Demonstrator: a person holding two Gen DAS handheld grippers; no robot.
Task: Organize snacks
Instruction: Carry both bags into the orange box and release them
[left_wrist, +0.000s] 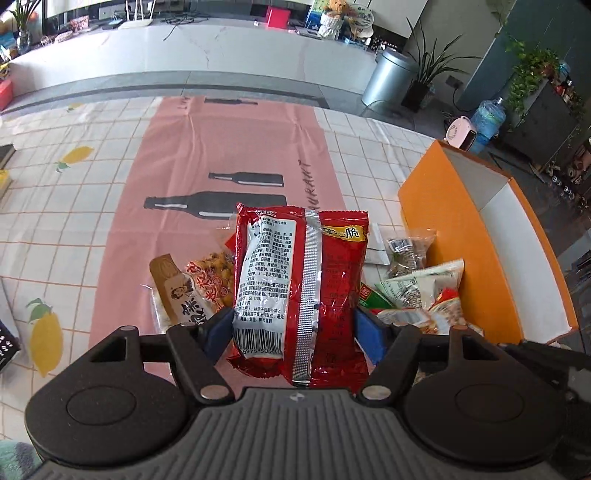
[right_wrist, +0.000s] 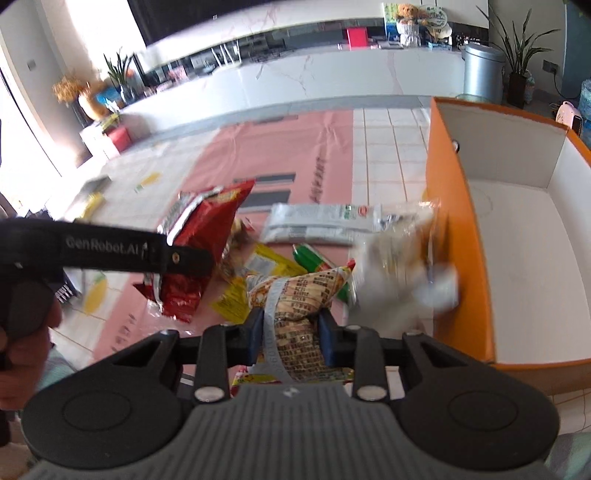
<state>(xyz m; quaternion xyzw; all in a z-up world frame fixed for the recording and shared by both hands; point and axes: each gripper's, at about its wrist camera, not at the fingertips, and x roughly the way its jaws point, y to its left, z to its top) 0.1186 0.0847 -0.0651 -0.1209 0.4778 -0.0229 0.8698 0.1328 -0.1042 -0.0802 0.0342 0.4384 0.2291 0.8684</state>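
Observation:
My left gripper (left_wrist: 291, 325) is shut on a red snack packet (left_wrist: 299, 284), back side up, held above the table. It also shows in the right wrist view (right_wrist: 199, 251), hanging from the left gripper's arm (right_wrist: 110, 245). My right gripper (right_wrist: 291, 332) is shut on a yellow-brown printed snack bag (right_wrist: 299, 299), lifted a little over the pile. An open orange box (right_wrist: 458, 236) with a white inside stands at the right; it also shows in the left wrist view (left_wrist: 436, 195). Loose snack packets (left_wrist: 417, 288) lie beside the box.
A pink runner with bottle prints (left_wrist: 236, 155) lies on a white grid tablecloth (left_wrist: 66, 184). A peanut packet (left_wrist: 210, 277) and a brown packet (left_wrist: 177, 291) lie left of the red one. A white flat packet (right_wrist: 317, 221) and a green one (right_wrist: 314, 258) lie ahead.

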